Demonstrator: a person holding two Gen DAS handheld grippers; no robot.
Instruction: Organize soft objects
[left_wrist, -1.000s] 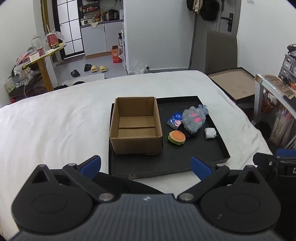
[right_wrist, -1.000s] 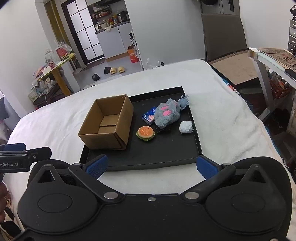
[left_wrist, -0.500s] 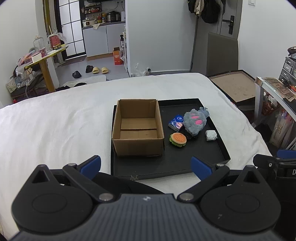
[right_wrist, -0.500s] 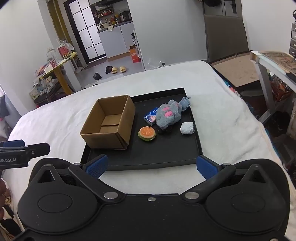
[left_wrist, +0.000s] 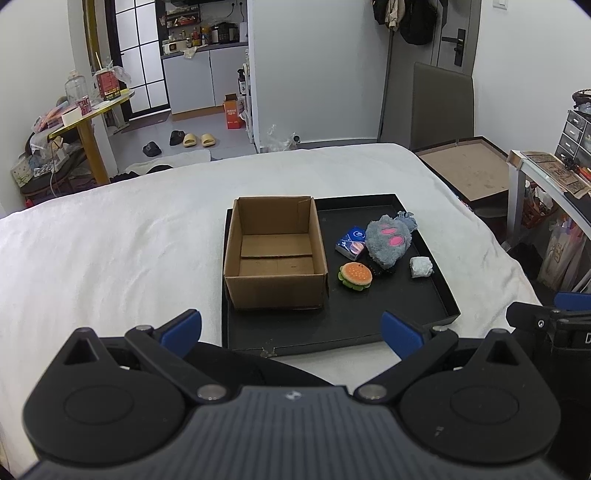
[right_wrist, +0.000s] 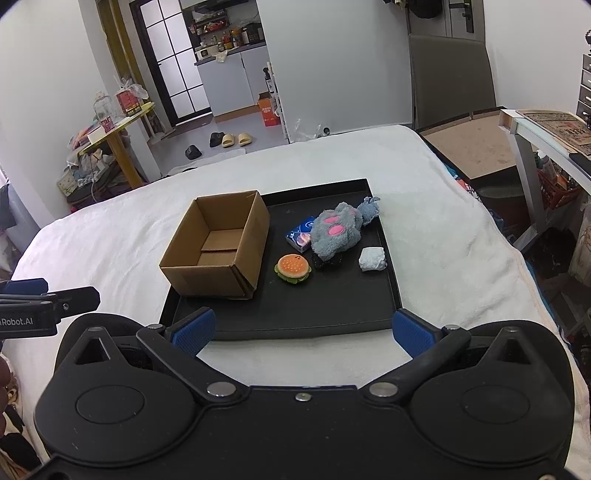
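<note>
A black tray (left_wrist: 369, 317) (right_wrist: 332, 306) lies on a white bed. On its left side stands an open, empty cardboard box (left_wrist: 275, 254) (right_wrist: 218, 245). To the right of the box lie a burger toy (left_wrist: 355, 276) (right_wrist: 293, 268), a grey plush with pink spots (left_wrist: 388, 240) (right_wrist: 334, 230), a blue tissue pack (left_wrist: 351, 242) (right_wrist: 299, 234) and a small white wad (left_wrist: 421, 266) (right_wrist: 372, 259). My left gripper (left_wrist: 291, 328) hovers open before the tray's near edge. My right gripper (right_wrist: 301, 330) is open too, also short of the tray. Neither holds anything.
The white bed (left_wrist: 110, 251) spreads wide to the left of the tray. A white desk (right_wrist: 532, 129) and a brown board (left_wrist: 469, 170) stand off the bed's right side. A yellow table (left_wrist: 88, 118) with clutter is far left, slippers (left_wrist: 199, 139) on the floor.
Both grippers have drawn back and risen slightly, so the tray and box look smaller and farther. Nothing on the tray has moved; both grippers stay open.
</note>
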